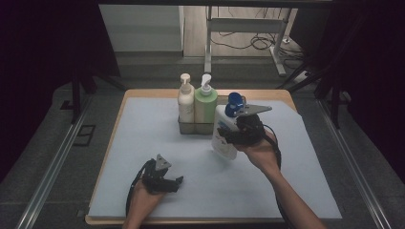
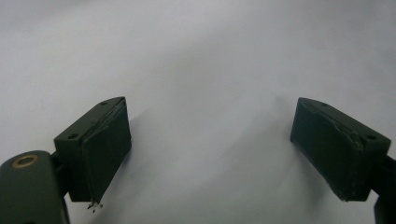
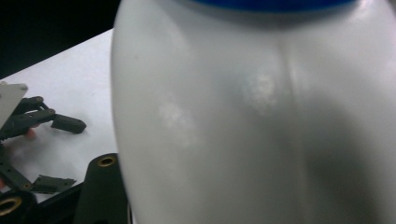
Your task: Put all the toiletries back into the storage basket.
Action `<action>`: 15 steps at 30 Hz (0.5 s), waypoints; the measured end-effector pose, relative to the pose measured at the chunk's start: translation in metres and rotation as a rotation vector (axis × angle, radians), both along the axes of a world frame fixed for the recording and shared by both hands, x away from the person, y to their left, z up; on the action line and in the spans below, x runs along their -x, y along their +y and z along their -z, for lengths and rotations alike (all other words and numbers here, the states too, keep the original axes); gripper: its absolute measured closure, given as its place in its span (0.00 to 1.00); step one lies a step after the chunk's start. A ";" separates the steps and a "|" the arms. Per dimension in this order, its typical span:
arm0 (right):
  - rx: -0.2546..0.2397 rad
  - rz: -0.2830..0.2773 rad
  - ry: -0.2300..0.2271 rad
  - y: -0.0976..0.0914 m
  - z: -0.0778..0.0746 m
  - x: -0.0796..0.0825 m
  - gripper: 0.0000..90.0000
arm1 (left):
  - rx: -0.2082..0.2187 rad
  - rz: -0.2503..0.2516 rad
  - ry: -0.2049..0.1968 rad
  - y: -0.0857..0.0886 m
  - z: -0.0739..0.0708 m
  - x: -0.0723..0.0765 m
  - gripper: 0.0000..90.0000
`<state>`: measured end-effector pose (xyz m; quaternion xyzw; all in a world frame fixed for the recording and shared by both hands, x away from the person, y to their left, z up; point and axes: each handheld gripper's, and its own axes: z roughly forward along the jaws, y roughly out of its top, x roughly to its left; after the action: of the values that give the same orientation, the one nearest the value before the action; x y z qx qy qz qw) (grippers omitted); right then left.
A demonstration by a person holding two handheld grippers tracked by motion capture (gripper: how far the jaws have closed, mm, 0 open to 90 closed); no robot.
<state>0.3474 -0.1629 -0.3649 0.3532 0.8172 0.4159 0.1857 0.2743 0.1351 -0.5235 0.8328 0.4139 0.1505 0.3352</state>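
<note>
While left gripper [image 1: 173, 182] idles (open) — right gripper [image 1: 237, 133] grips bottle [image 1: 223, 136].

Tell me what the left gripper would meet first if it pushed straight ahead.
Probably just the pale sheet covering the table: the left gripper has open jaws with bare sheet ahead, though depth is unclear.

Three pump bottles are on the table: a cream one [image 1: 186, 98], a green one [image 1: 206, 101], and a white one with a blue pump [image 1: 225, 131]. One metal rack [image 1: 196, 127] holds two. Two grippers work there.
</note>
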 end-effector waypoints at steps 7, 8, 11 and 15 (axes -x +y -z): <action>0.002 0.028 -0.010 -0.009 -0.008 -0.005 0.45 | 0.000 0.000 0.000 0.000 0.000 0.000 0.13; 0.000 0.033 -0.012 -0.011 -0.009 -0.006 0.45 | 0.000 0.000 0.000 0.000 0.000 0.000 0.13; -0.003 0.048 -0.015 -0.015 -0.012 -0.008 0.45 | 0.000 0.000 0.000 0.000 0.000 0.000 0.13; -0.007 0.064 -0.014 -0.019 -0.014 -0.013 0.45 | -0.002 0.000 0.002 0.000 0.000 0.000 0.13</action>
<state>0.3603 -0.1818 -0.3505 0.3768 0.8027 0.4152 0.2033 0.2743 0.1352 -0.5233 0.8333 0.4142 0.1503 0.3340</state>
